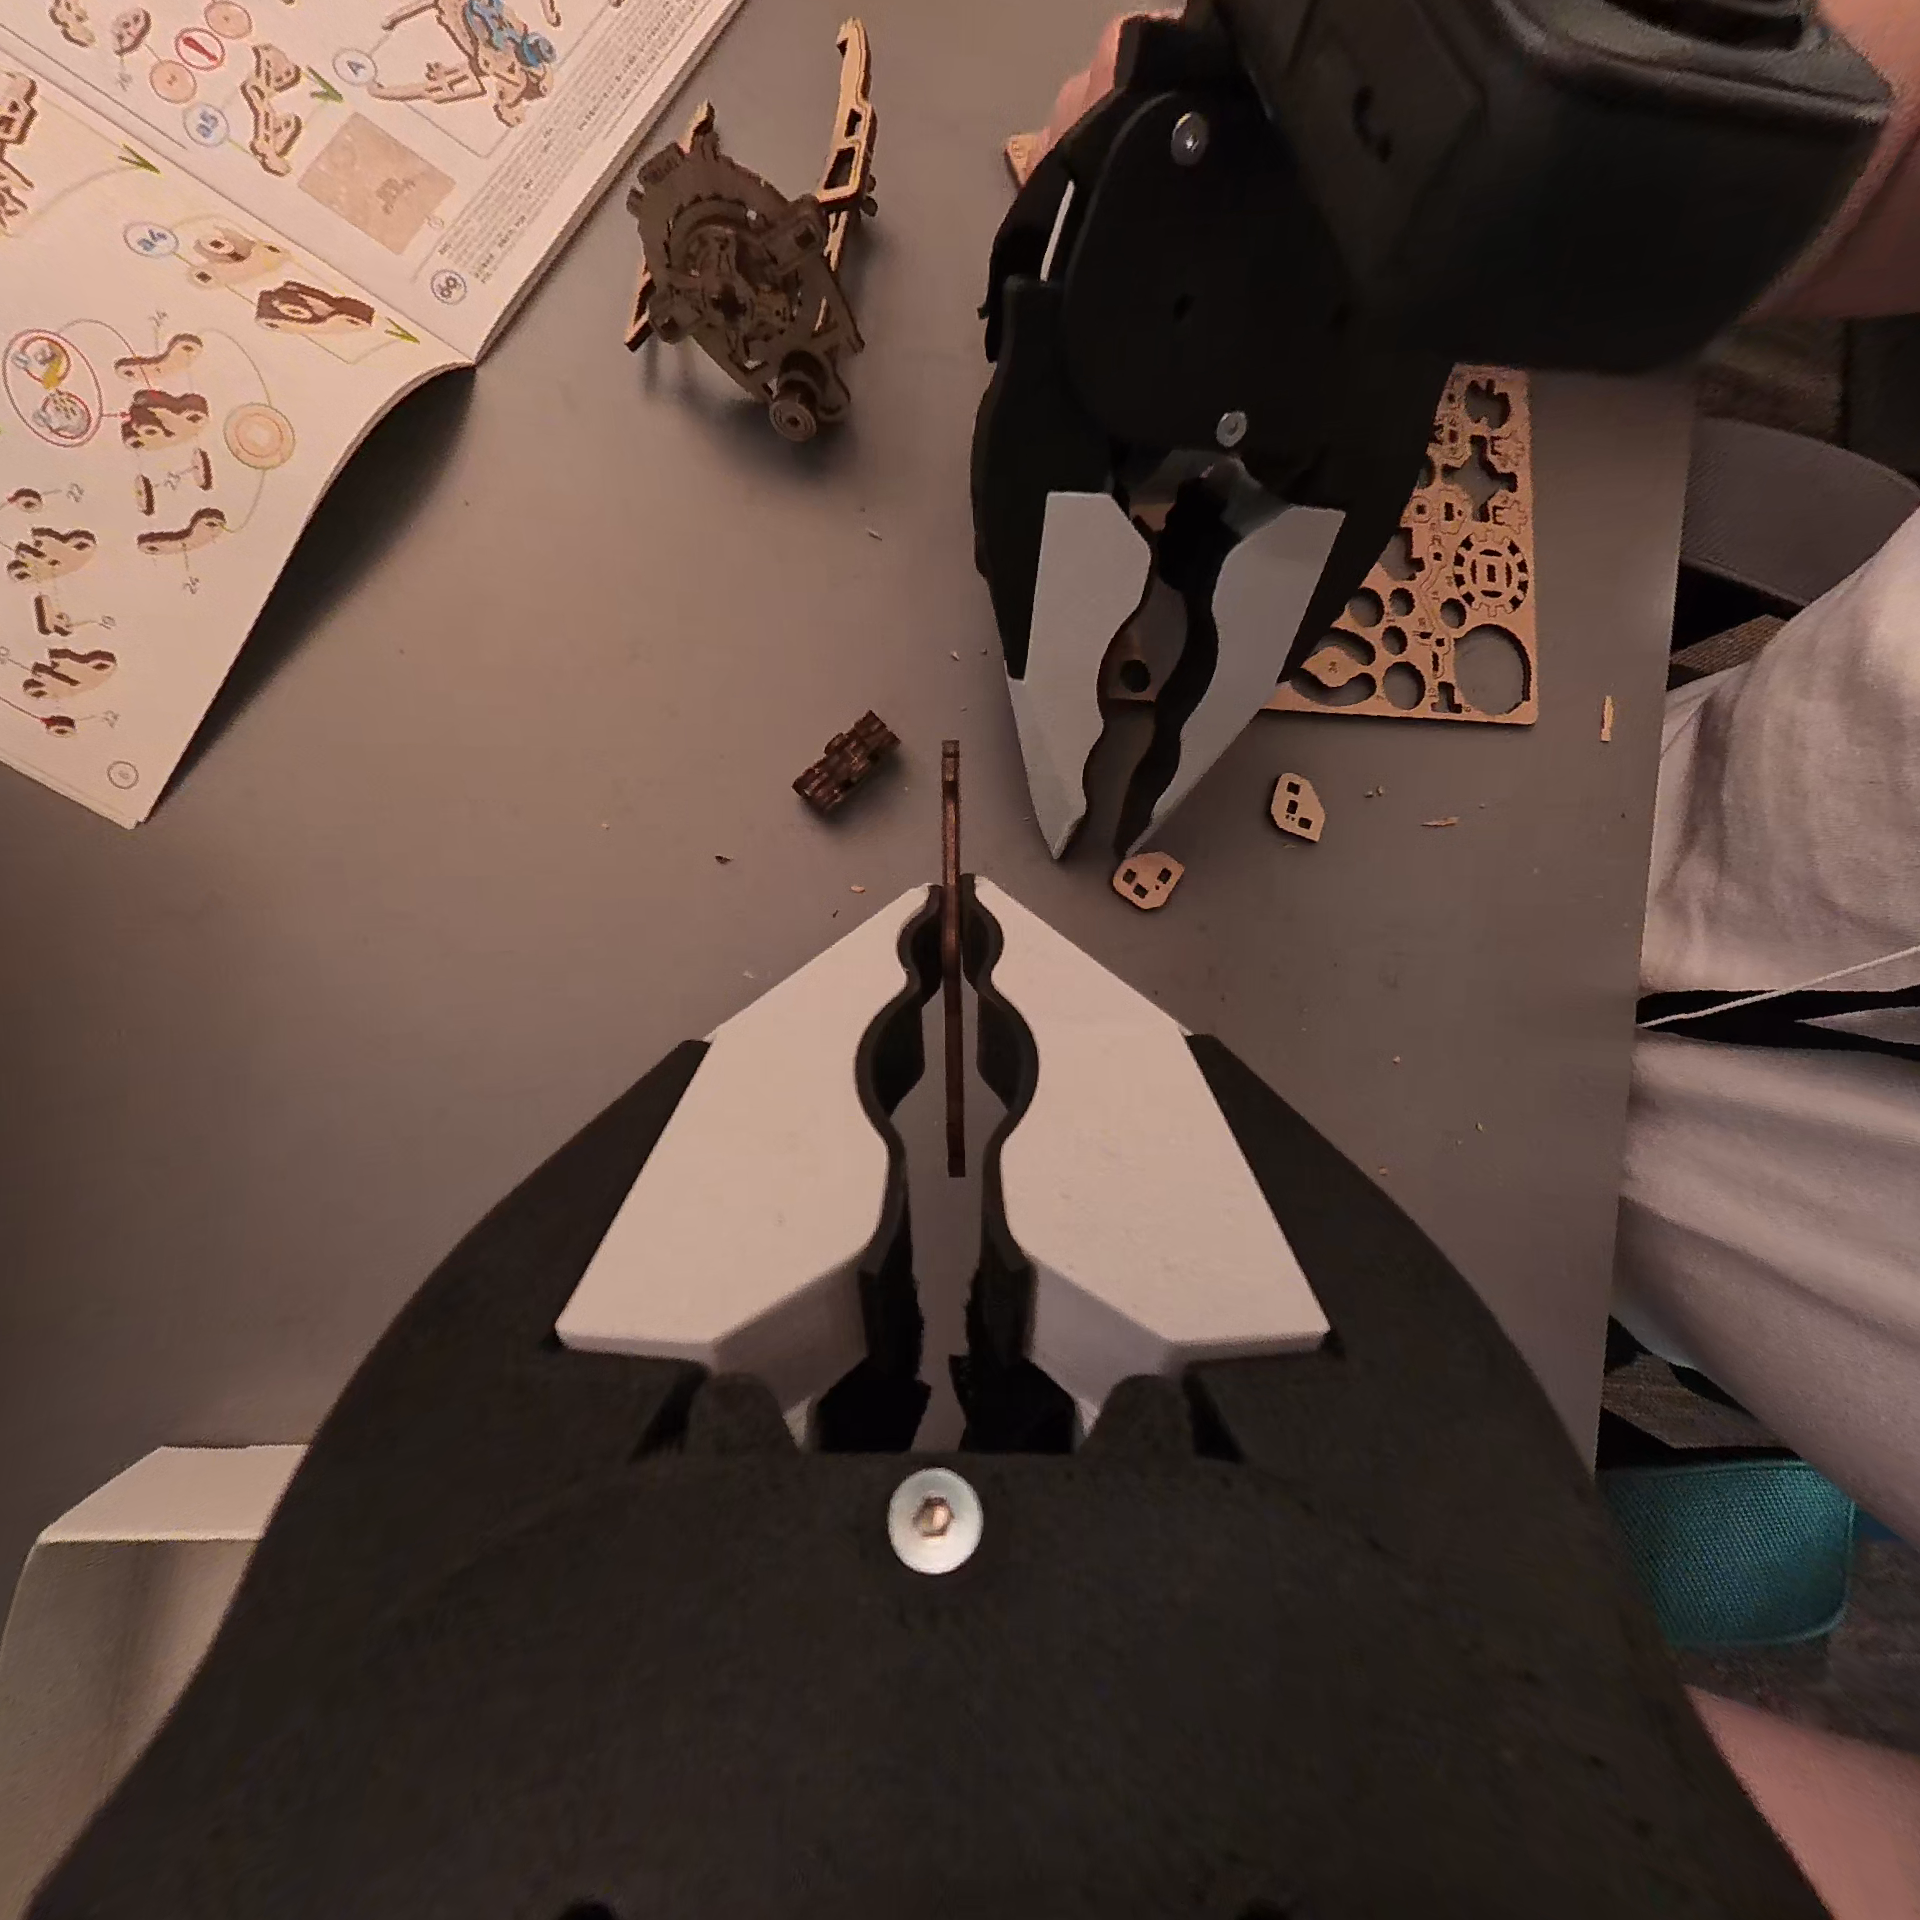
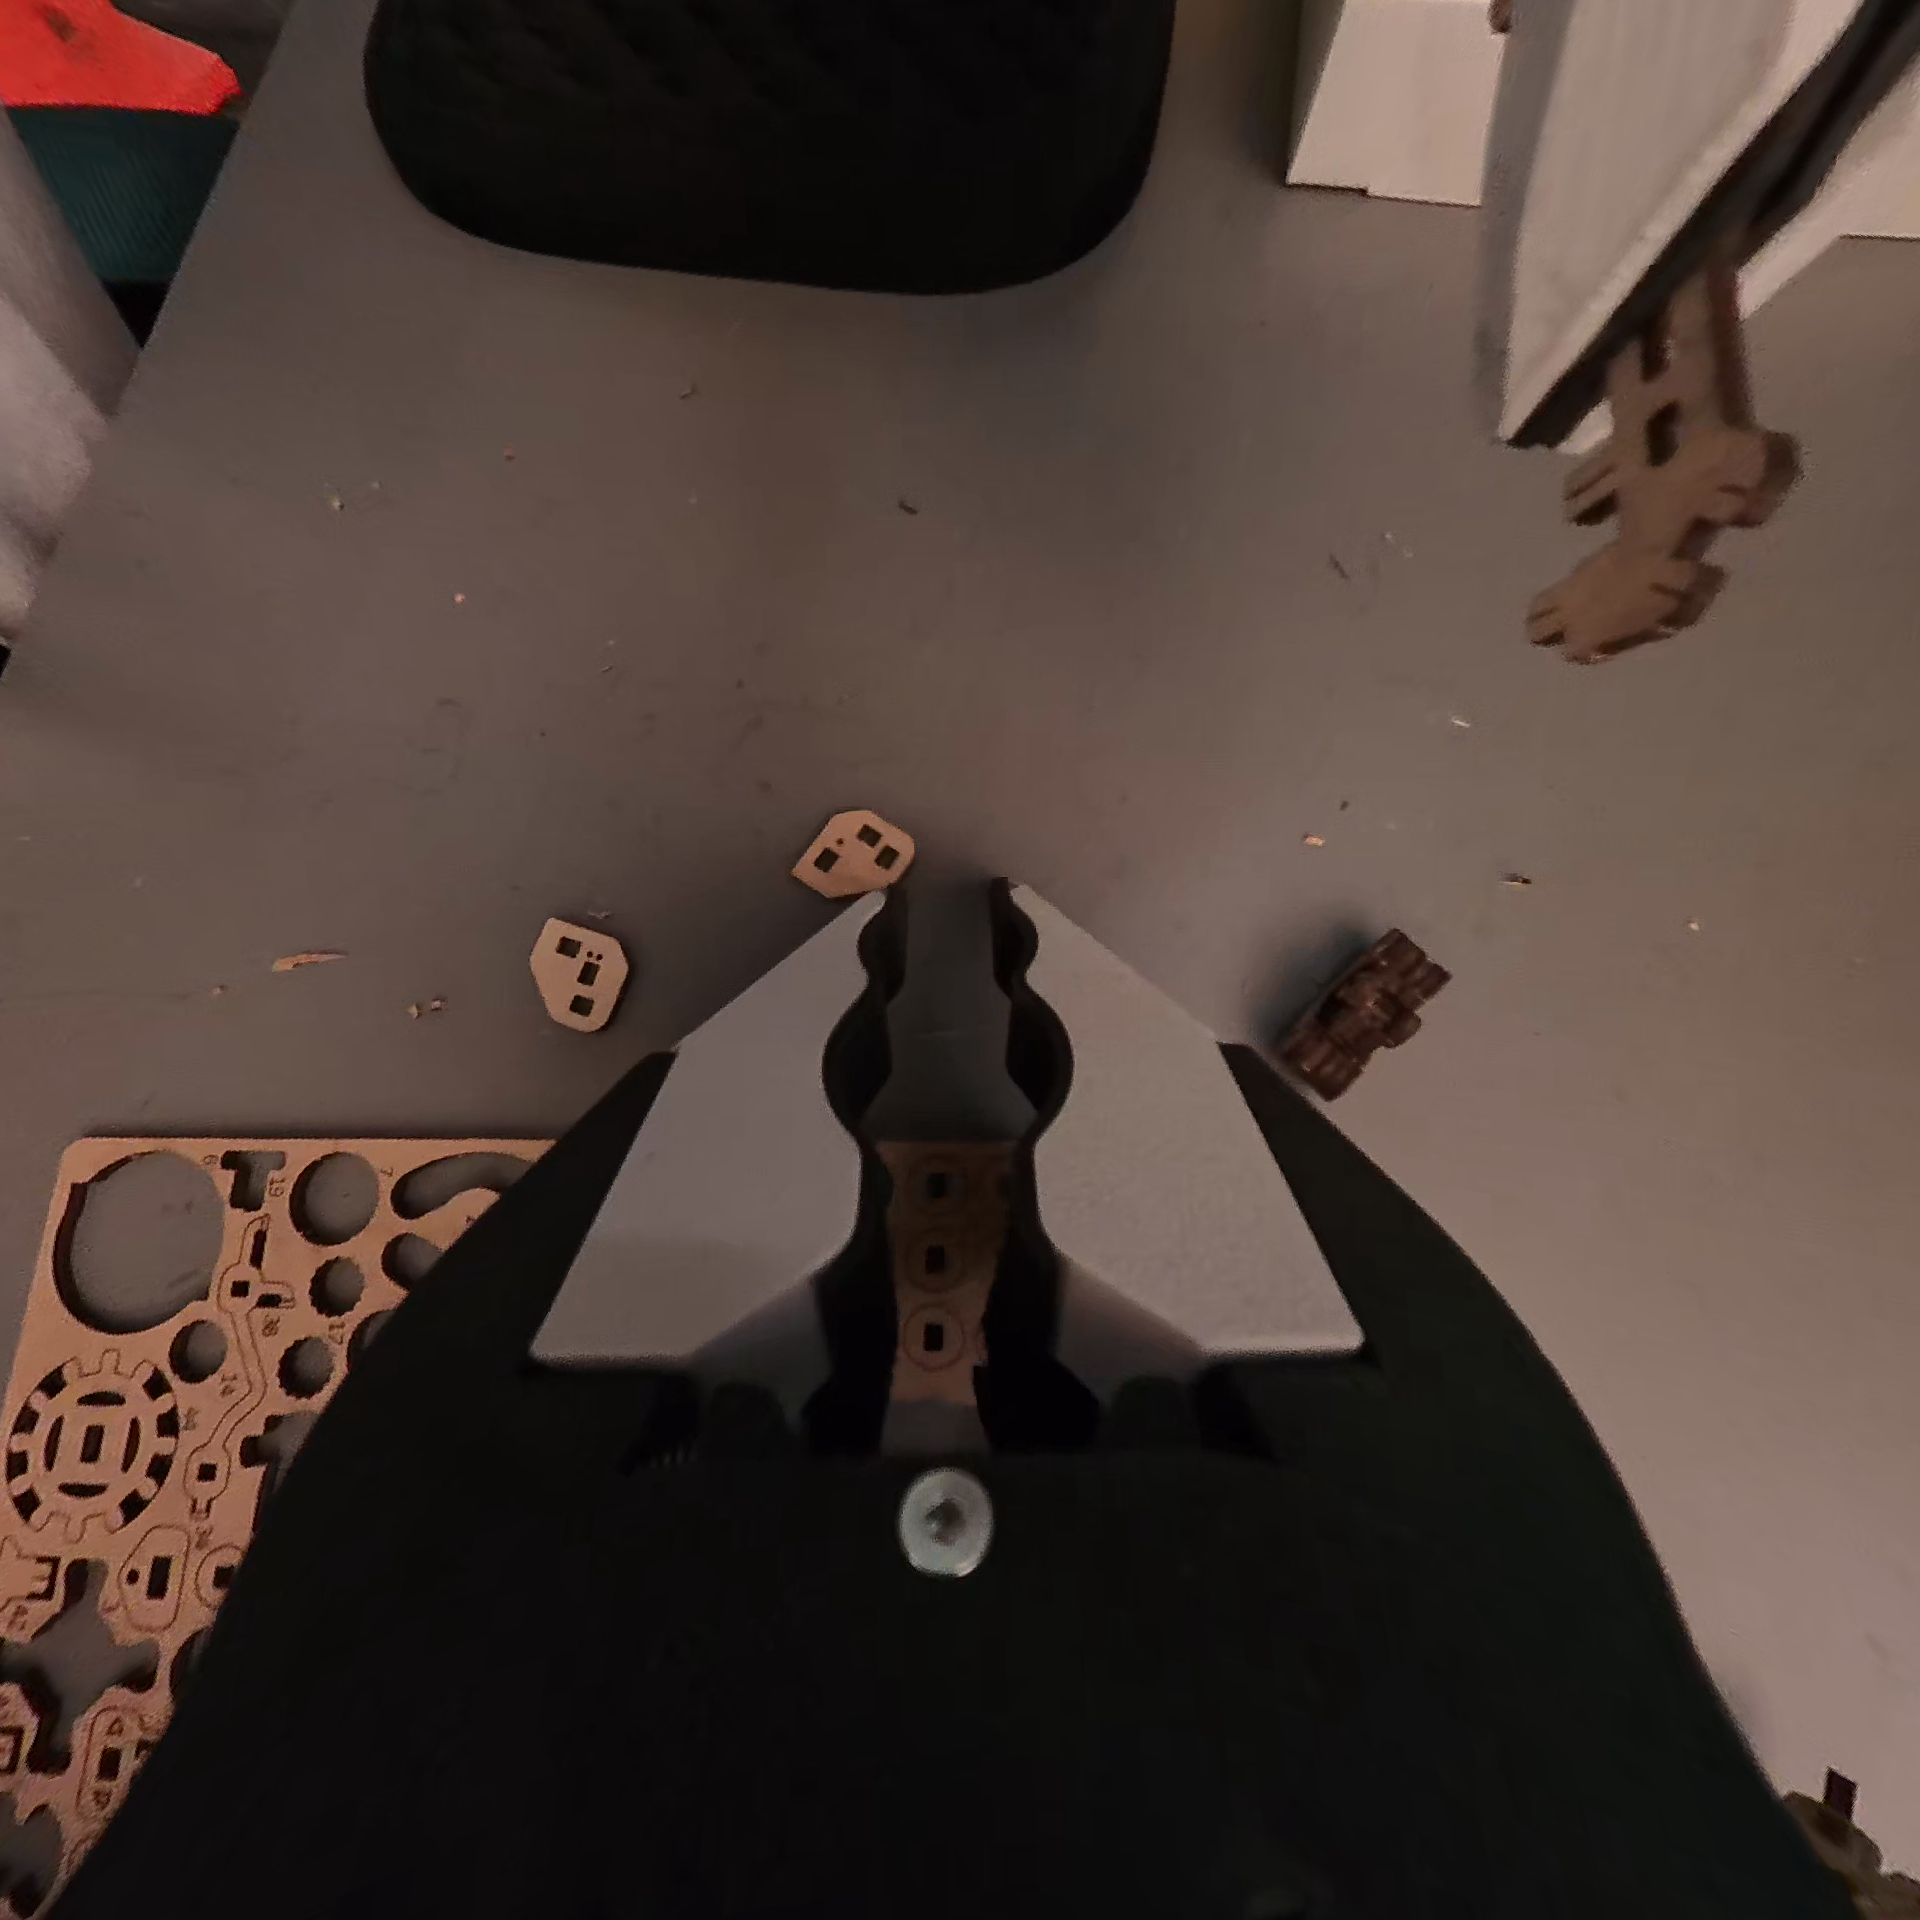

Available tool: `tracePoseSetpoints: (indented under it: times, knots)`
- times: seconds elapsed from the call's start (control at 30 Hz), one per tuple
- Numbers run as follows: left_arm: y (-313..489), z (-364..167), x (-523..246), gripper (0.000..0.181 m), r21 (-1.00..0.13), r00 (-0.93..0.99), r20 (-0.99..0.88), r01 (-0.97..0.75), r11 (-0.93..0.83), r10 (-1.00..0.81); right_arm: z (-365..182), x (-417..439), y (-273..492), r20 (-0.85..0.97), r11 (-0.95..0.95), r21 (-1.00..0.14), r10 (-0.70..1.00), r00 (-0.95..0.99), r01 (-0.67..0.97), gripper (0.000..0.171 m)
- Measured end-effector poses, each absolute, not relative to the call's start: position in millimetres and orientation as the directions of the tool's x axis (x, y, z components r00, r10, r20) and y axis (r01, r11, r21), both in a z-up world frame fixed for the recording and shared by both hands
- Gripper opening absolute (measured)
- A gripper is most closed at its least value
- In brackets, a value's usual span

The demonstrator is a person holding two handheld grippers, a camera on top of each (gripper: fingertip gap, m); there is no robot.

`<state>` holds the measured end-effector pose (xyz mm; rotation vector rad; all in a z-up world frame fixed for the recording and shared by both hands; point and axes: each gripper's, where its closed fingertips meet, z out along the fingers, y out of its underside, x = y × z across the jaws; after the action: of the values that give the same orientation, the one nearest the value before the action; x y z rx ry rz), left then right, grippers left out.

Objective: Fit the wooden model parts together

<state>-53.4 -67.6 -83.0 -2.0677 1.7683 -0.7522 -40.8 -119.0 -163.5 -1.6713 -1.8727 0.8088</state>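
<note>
My left gripper (image 1: 951, 894) is shut on a thin flat wooden part (image 1: 951, 821), seen edge-on and sticking out past the fingertips. In the right wrist view this gripper (image 2: 1558, 405) hangs at the upper right above the table with the slotted, lobed part (image 2: 1662, 509) below it. My right gripper (image 2: 940, 899) is slightly open and empty, tips low over the table by the edge of a laser-cut wooden sheet (image 2: 135, 1351). It also shows in the left wrist view (image 1: 1091, 831). A half-built wooden model (image 1: 743, 301) stands farther back.
A small dark gear block (image 2: 1361, 1013) and two small light cut-out pieces (image 2: 854, 854) (image 2: 577, 975) lie near the right fingertips. An open instruction booklet (image 1: 208, 312) lies at the left. A black pouch (image 2: 769, 135) and a white box (image 2: 1382, 104) sit beyond. One gripper's finger ends stand about 10 cm off the other's. Both grippers' tips are roughly 15 cm from the half-built wooden model (image 1: 743, 301).
</note>
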Motion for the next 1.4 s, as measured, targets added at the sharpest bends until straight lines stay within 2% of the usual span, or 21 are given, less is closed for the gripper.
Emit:
tracePoseSetpoints:
  times: [0.43,1.4]
  knots:
    - [-68,-84,-53,0.0,-0.551,0.094,0.181,-0.815,-0.18,-0.979,-163,-38,-133,-0.052,0.093,-0.703,0.982,-0.181,0.705,0.015]
    - [-68,-87,-53,0.0,-0.541,0.098,0.186,-0.82,-0.185,-0.978,-163,-41,-135,-0.031,0.105,-0.696,0.984,-0.176,0.71,0.019]
